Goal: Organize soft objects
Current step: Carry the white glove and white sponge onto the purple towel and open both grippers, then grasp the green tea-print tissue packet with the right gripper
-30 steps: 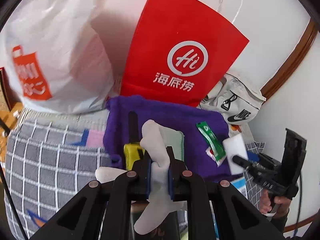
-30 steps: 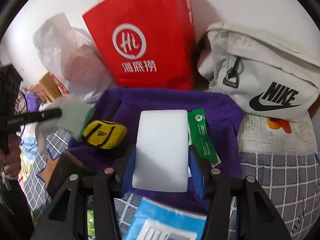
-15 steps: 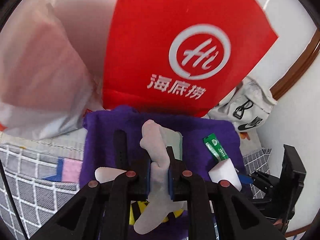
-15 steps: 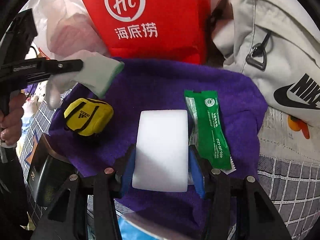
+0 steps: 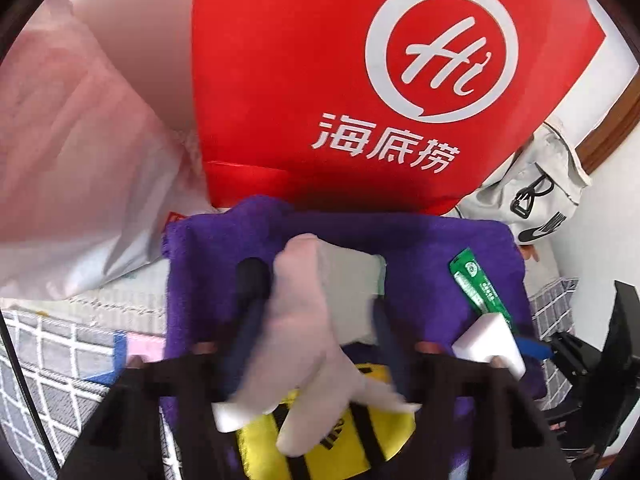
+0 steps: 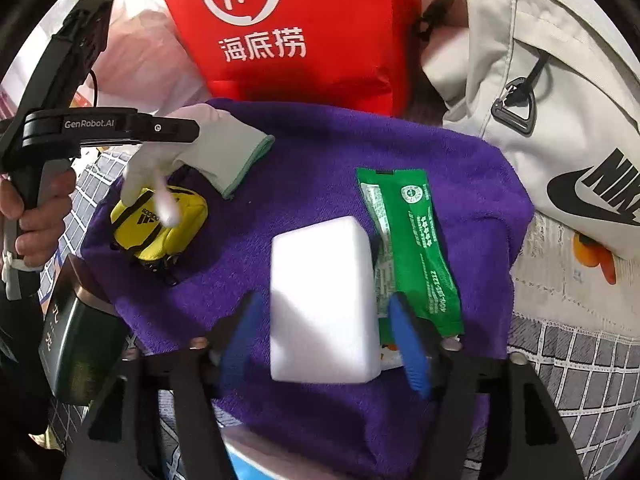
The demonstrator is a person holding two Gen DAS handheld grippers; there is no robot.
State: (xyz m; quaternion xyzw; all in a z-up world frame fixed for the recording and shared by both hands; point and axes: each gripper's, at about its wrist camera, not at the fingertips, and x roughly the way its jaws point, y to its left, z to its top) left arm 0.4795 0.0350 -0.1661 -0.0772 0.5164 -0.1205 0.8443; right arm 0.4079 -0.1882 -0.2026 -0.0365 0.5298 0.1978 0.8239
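Observation:
A purple towel (image 5: 440, 248) (image 6: 320, 152) is spread in front of the bags. Over its left part my left gripper (image 5: 316, 308) (image 6: 180, 130) has its jaws opening. A white glove (image 5: 304, 320) (image 6: 224, 148) sits blurred and loose between them, its fingers drooping onto a yellow pouch (image 5: 320, 440) (image 6: 160, 224). My right gripper (image 6: 324, 340) (image 5: 560, 352) is opening too. A white sponge block (image 6: 324, 300) (image 5: 488, 340) lies on the towel between its blue pads, with a gap on each side. A green packet (image 6: 416, 232) (image 5: 476, 284) lies just right of the sponge.
A red paper bag (image 5: 360, 80) (image 6: 300, 20) stands behind the towel, with a white plastic bag (image 5: 80, 160) to its left and a beige Nike bag (image 6: 540, 100) (image 5: 536, 200) to its right. A dark box (image 6: 80, 340) sits at the towel's near left corner on grid-patterned bedding (image 6: 580, 360).
Both grippers went from shut to open. The left one moved in over the towel and let the glove slip loose. The right one sank to the towel and released the sponge.

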